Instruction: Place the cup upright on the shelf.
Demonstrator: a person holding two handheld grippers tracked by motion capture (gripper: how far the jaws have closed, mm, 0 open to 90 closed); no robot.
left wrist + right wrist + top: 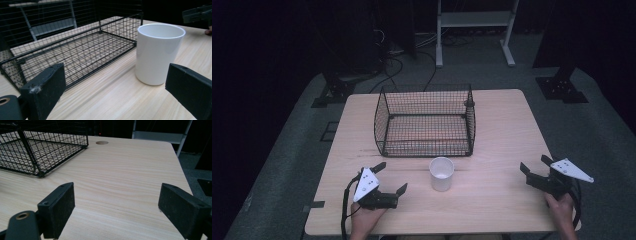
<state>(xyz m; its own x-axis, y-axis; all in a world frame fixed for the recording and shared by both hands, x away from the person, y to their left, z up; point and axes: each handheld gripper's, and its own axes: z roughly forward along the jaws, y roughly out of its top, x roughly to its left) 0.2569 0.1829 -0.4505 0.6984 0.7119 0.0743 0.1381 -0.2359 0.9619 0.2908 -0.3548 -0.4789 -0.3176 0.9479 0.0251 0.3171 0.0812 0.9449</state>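
Observation:
A white cup (442, 173) stands upright on the wooden table (492, 200), just in front of a black wire basket (425, 121) that holds nothing. My left gripper (391, 177) rests open at the front left, its jaws pointing toward the cup. In the left gripper view the cup (158, 53) stands close ahead, slightly right of centre, with the basket (75, 47) behind it. My right gripper (533, 165) is open at the table's right edge. In the right gripper view the jaws spread wide over bare wood, and the basket's corner (37, 145) is at the far left.
A round cable hole (102, 142) sits in the tabletop beyond the basket. A white metal frame (474, 25) and cables lie on the dark floor behind the table. The right gripper's tip (197, 13) appears past the cup.

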